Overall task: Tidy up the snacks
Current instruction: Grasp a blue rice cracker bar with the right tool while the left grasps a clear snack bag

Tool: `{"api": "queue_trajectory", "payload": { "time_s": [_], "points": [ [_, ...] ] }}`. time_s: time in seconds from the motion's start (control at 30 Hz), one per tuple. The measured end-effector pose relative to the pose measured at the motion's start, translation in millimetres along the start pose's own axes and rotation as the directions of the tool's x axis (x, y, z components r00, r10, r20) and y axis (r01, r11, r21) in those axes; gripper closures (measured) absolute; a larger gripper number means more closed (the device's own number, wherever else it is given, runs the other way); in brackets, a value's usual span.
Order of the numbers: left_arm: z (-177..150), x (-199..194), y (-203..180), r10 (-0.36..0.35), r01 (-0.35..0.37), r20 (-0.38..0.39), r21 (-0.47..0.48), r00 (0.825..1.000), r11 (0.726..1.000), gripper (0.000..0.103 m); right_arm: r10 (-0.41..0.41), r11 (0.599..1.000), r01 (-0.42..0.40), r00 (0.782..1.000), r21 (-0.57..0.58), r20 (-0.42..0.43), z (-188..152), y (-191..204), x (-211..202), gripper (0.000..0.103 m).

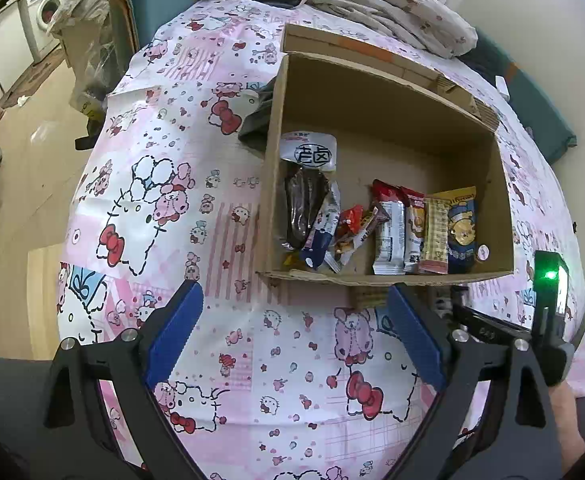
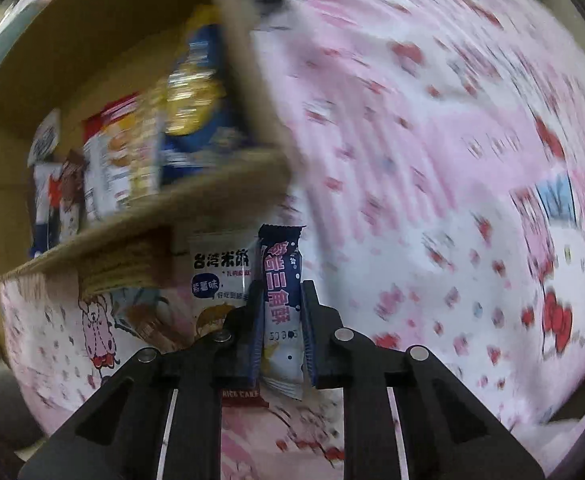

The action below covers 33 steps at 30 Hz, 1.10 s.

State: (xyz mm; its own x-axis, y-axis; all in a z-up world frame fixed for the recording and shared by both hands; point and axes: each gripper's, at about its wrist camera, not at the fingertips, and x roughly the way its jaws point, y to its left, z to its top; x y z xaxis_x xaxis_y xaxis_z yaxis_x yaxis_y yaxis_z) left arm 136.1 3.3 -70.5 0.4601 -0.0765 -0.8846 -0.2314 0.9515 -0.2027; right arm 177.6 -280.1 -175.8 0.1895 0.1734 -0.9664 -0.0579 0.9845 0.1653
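An open cardboard box [image 1: 276, 128] lies on the pink cartoon-print cloth [image 1: 172, 208] and holds several snack packets [image 1: 388, 232] in a row along its near wall. My left gripper [image 1: 292, 320] is open and empty, hovering over the cloth in front of the box. My right gripper [image 2: 282, 312] is shut on a navy-and-white snack packet [image 2: 280, 280], held upright just outside the box's near wall [image 2: 152, 216]. A white rice-cake packet [image 2: 220, 272] lies on the cloth behind it. The right gripper's body [image 1: 548, 320] shows at the right in the left wrist view.
A dark cloth [image 1: 256, 120] lies against the box's left side. Rumpled bedding [image 1: 392, 4] lies beyond the box. A washing machine [image 1: 44, 16] and wooden floor [image 1: 32, 168] are at the left. The right wrist view is motion-blurred.
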Motion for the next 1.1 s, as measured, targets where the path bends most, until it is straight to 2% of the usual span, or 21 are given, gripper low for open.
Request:
{"api": "queue_trajectory", "payload": {
  "time_s": [0.07,0.13,0.17,0.23,0.4,0.5,0.6,0.73,0.9,0.93,0.97,1.0,1.03,1.07,1.1],
  "points": [
    [0,1,2,0.007,-0.007,-0.002,-0.004,1.000,1.000,0.012,0.096,0.992,-0.096,0.995,-0.087,-0.001,-3,23,-1,0.085],
    [0,1,5,0.020,-0.020,-0.005,-0.009,1.000,1.000,0.012,0.200,0.953,-0.212,0.977,-0.219,-0.075,-13,54,-3,0.085],
    [0,2,6,0.028,-0.028,-0.007,-0.011,1.000,1.000,0.012,0.192,0.947,-0.204,0.979,-0.250,-0.070,-18,62,-7,0.085],
    [-1,5,10,0.048,-0.049,-0.026,-0.017,0.998,0.999,0.012,0.199,0.957,-0.204,0.979,-0.208,-0.043,-22,58,-16,0.085],
    [-7,19,20,0.086,-0.091,-0.102,-0.046,0.991,0.995,0.012,0.194,0.980,-0.195,0.981,-0.050,-0.013,-20,21,-38,0.085],
    [-14,29,26,0.090,-0.101,-0.153,-0.066,0.984,0.993,0.012,0.221,0.975,-0.221,0.975,0.024,0.009,-23,-1,-49,0.085],
    [-20,43,24,0.109,-0.115,-0.205,-0.018,0.973,0.993,0.018,0.263,0.962,-0.262,0.965,0.076,0.008,-23,-13,-54,0.085],
    [-32,66,18,0.127,-0.117,-0.283,0.053,0.951,0.992,0.039,0.281,0.957,-0.280,0.960,0.078,0.000,-21,-19,-55,0.085],
    [-37,87,11,0.159,-0.131,-0.304,0.110,0.939,0.985,0.046,0.293,0.954,-0.292,0.956,0.068,-0.001,-22,-6,-48,0.085],
    [-38,91,8,0.166,-0.130,-0.304,0.133,0.938,0.982,0.053,0.295,0.953,-0.294,0.956,0.069,-0.001,-22,-6,-48,0.085],
    [-39,94,6,0.165,-0.124,-0.307,0.148,0.937,0.981,0.081,0.296,0.953,-0.295,0.955,0.069,-0.001,-22,-5,-46,0.085],
    [-41,97,3,0.175,-0.125,-0.322,0.169,0.930,0.978,0.090,0.298,0.952,-0.298,0.954,0.069,0.000,-23,-6,-47,0.085],
    [-44,100,-1,0.203,-0.138,-0.353,0.202,0.913,0.970,0.091,0.298,0.952,-0.298,0.954,0.067,0.002,-23,-5,-47,0.085],
    [-46,102,-8,0.193,-0.110,-0.376,0.232,0.906,0.967,0.091,0.298,0.953,-0.297,0.955,0.063,0.002,-23,-4,-47,0.085],
    [-46,98,-11,0.171,-0.086,-0.370,0.235,0.913,0.968,0.091,0.298,0.953,-0.298,0.954,0.058,0.002,-23,-3,-48,0.085]
  ]
}}
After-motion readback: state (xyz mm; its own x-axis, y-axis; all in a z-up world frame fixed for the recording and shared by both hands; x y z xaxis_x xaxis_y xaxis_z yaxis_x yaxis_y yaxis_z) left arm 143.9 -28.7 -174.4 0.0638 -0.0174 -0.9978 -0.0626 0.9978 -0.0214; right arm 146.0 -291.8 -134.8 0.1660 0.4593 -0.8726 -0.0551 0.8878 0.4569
